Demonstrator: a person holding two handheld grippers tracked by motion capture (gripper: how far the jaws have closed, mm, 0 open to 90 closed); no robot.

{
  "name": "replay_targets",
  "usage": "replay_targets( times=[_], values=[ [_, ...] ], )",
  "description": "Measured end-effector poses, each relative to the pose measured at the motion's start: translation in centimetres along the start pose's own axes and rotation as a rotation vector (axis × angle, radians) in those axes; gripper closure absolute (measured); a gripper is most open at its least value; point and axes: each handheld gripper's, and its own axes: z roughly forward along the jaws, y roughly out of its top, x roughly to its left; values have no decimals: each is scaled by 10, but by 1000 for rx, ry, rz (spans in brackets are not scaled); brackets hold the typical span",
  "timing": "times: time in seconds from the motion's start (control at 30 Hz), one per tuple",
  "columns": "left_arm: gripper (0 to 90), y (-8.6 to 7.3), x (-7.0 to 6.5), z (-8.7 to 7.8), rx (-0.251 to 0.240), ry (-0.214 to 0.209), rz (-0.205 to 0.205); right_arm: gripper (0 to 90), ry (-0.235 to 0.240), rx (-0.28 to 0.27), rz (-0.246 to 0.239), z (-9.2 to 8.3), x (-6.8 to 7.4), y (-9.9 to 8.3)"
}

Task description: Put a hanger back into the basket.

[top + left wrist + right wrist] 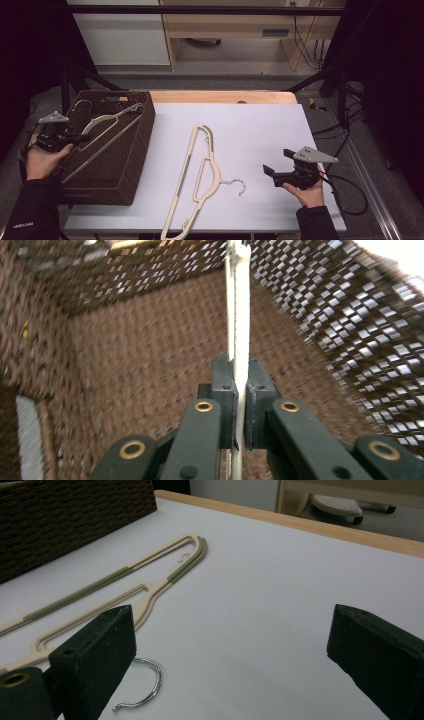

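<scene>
A cream hanger [197, 170] with olive grip strips and a metal hook [239, 186] lies flat on the white table top [260, 130]. A second, pale hanger [107, 131] leans inside the brown woven basket [131, 165] at the left. My left gripper [77, 138] is shut on that hanger's bar [239, 315], and its jaws pinch the bar edge-on over the basket floor. My right gripper [275, 165] stands open just right of the metal hook [145, 685], a little above the table. Nothing lies between its wide-apart jaws, and the cream hanger [115, 587] stretches away to their left.
The basket's woven walls [350, 325] close in around the left gripper. A wooden table edge [225, 96] runs along the back of the white top. Behind the table stand a shelf unit [240, 30] and cables [312, 45]. A black cable [345, 195] trails from the right gripper.
</scene>
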Motion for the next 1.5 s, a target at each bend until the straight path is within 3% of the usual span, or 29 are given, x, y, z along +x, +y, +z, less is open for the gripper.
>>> replay_targets(
  times=[0.07, 0.2, 0.3, 0.5, 0.63, 0.73, 0.97, 1.23, 1.5],
  values=[
    [855, -1, 0, 4, 20, 34, -7, 57, -2, 2, 8, 1, 1, 0],
    [838, -3, 3, 6, 46, 62, -52, 58, 2, 2, 4, 1, 1, 0],
    [778, -7, 8, 6, 72, 106, -71, 58, 3, 0, 7, 1, 1, 0],
    [718, -20, 19, -11, 31, 114, -126, 58, 4, 3, 6, 2, 1, 0],
    [662, -26, 14, -29, -60, 106, -153, 58, 4, -1, 9, 1, 1, 0],
    [603, -29, 7, -39, -99, 109, -160, 58, 2, -2, 5, 1, 1, 0],
    [472, -25, -29, -58, -249, 42, -110, 56, 2, -4, 5, -1, 1, 0],
    [303, -14, -71, -59, -360, -67, -46, 52, 8, -21, -6, -4, 2, 3],
    [152, -5, -124, -43, -402, -154, 14, 46, 23, -13, -24, -1, 6, 5]
  ],
)
